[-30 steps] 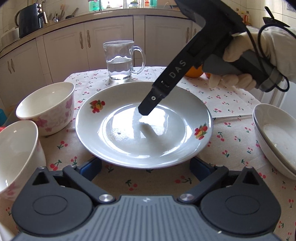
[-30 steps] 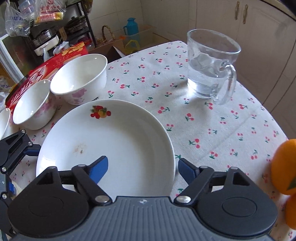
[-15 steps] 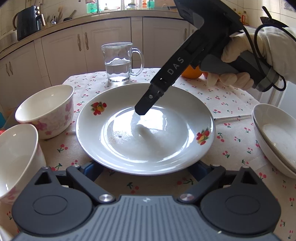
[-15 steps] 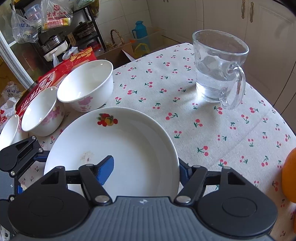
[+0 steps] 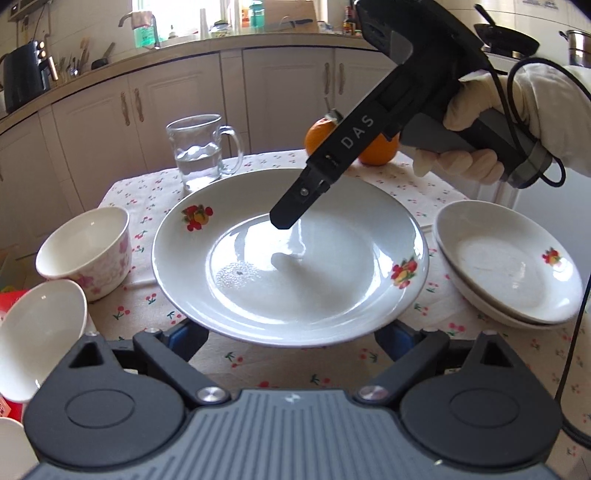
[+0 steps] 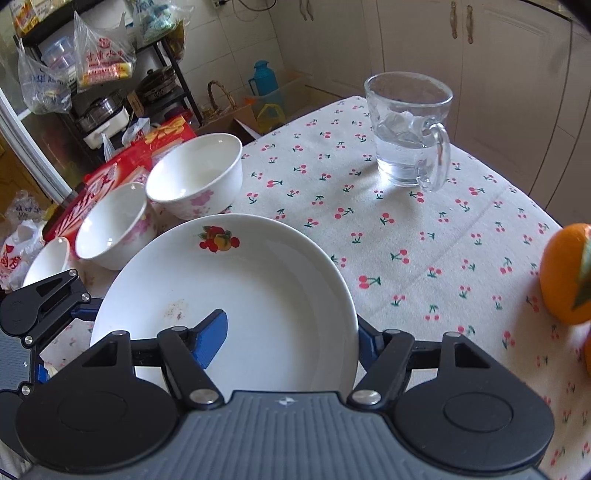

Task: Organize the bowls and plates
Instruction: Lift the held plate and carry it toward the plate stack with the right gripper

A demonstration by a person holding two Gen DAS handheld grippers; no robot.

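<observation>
Plate (image 5: 291, 258) now lifted off the cherry-print tablecloth (image 6: 424, 229) versus 1 s ago, both grippers under its rim.

Right gripper (image 6: 291, 332) fingers straddle the rim, one blue pad (image 6: 210, 336) inside; clamped or not, cannot tell. Left gripper (image 5: 291, 332) fingers spread, cradling the 6 o'clock edge. Glossy glazed ceramic, slippery; stacked plates (image 5: 509, 266) wait at 3 o'clock.

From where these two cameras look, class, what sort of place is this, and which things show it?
Most likely a home kitchen. A counter with a sink tap and kettle runs above white cabinets, and the large plate and bowls sit on a cherry-print tablecloth.
</observation>
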